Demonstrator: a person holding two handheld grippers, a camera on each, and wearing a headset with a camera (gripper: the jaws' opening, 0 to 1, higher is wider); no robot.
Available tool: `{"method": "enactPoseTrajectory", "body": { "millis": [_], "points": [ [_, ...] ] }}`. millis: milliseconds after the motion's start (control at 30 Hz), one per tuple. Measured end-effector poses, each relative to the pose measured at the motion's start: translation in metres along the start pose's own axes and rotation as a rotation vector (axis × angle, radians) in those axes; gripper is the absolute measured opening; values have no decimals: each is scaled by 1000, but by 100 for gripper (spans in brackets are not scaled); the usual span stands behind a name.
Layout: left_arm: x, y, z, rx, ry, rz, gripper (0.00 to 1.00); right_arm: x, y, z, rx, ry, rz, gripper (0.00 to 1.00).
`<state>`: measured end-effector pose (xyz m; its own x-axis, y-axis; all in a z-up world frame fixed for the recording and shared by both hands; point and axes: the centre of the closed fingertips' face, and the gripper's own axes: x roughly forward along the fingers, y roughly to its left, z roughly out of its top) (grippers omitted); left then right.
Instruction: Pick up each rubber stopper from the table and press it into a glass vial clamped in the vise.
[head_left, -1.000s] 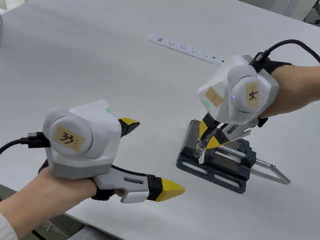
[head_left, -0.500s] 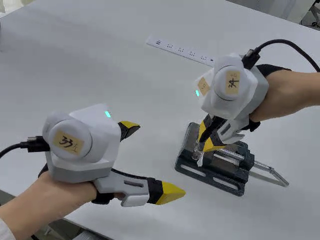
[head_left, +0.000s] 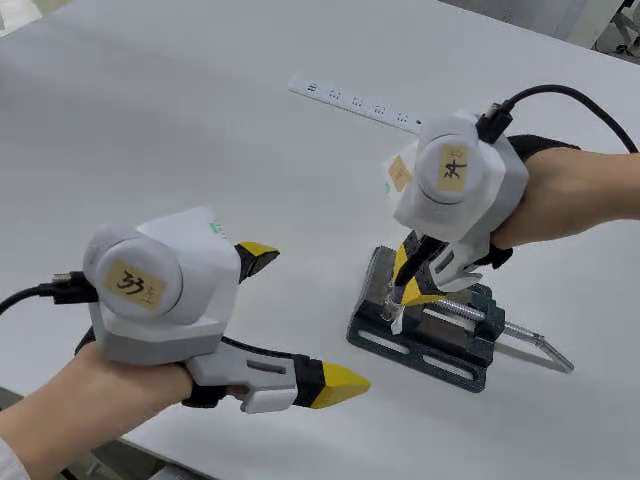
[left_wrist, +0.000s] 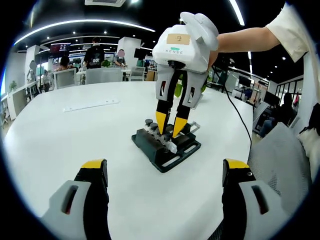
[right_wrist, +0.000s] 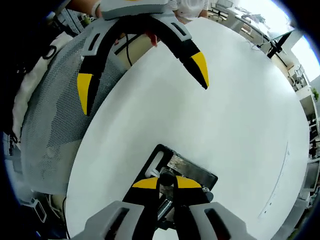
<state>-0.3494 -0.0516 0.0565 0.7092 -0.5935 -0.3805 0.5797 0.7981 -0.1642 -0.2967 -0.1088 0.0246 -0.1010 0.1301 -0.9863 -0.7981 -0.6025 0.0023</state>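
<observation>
A dark vise (head_left: 425, 345) stands on the white table at the right and clamps a clear glass vial (head_left: 392, 314). My right gripper (head_left: 408, 288) points steeply down at the vise's near end. Its jaws are nearly together around a dark rubber stopper (right_wrist: 166, 176) that sits on the vial's mouth. From the left gripper view, the right gripper (left_wrist: 170, 129) comes down onto the vise (left_wrist: 167, 146), and more dark stoppers (left_wrist: 148, 121) show along the vise's far side. My left gripper (head_left: 300, 320) hovers at the lower left, open and holding nothing.
A white power strip (head_left: 360, 100) lies on the table behind the vise. The vise's screw handle (head_left: 530, 340) sticks out to the right. A grey mesh chair (right_wrist: 55, 110) stands by the table's edge. People and desks stand far behind (left_wrist: 95, 55).
The right gripper has tipped more upright and sunk a little onto the vial in the vise. The left gripper has stayed put, still open.
</observation>
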Motion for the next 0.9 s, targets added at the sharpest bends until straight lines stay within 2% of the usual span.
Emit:
{"method": "enactPoseTrajectory", "body": {
  "millis": [33,233,367,500,600,667,733,900],
  "points": [
    [0,1,0,3,2,2,95,0,1,0,30,1,-1,5],
    [-1,3,1,6,8,3,95,0,0,0,-14,3,4,6],
    [-1,4,0,2,9,2,95,0,0,0,-8,0,8,7],
    [-2,4,-2,2,15,0,95,-1,3,1,0,-4,24,13],
    [-2,4,-3,1,17,-1,95,-5,1,1,-12,-8,2,22],
    [-1,3,-2,1,16,-2,95,-10,1,3,-2,-30,1,19],
    [0,3,-1,2,14,-2,95,-11,1,1,10,-37,5,12],
    [1,3,0,7,16,-6,95,-12,1,0,29,-63,0,8]
  ]
}}
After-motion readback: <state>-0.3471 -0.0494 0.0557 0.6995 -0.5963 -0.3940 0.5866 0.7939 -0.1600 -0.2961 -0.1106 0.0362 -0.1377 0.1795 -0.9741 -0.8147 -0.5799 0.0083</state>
